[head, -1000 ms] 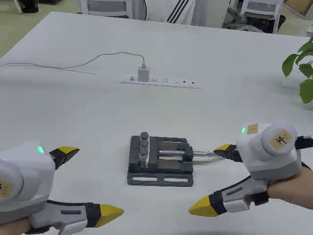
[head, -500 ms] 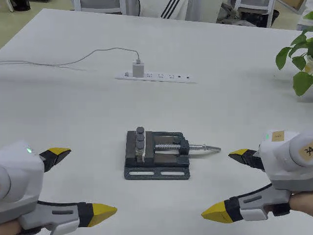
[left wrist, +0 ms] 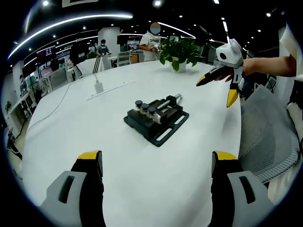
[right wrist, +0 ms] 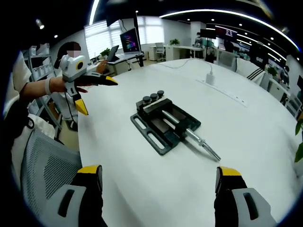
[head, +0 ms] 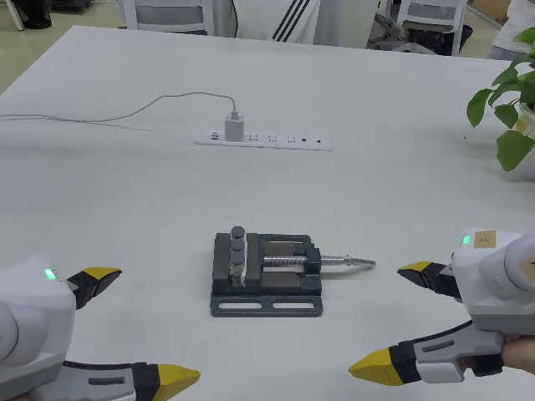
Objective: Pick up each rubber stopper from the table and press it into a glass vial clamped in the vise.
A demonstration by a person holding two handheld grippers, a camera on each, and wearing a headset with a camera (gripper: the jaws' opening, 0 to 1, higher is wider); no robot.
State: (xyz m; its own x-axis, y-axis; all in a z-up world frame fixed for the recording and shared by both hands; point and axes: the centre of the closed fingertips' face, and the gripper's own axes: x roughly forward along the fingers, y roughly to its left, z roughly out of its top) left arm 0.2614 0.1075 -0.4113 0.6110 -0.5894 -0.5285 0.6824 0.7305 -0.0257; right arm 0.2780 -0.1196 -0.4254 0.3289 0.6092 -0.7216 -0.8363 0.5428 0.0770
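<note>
Vise (left wrist: 161,124) grips three stoppered vials (left wrist: 146,107); left gripper view shows people (left wrist: 151,43) behind.

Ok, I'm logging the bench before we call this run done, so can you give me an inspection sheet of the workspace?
Surface: white table, bare around the vise.
Job's things: vise mid-table, clamping three vials in a row, each capped by a dark stopper; loose ones: nothing seen.
Clutter: nothing seen.
Grippers: left hand-held gripper and right hand-held gripper both open, holding nothing, flanking the vise, apart from it.
Cables: power strip with white charger plugged in; cable runs off left.
Surroundings: plant at right edge, chairs beyond far edge.
</note>
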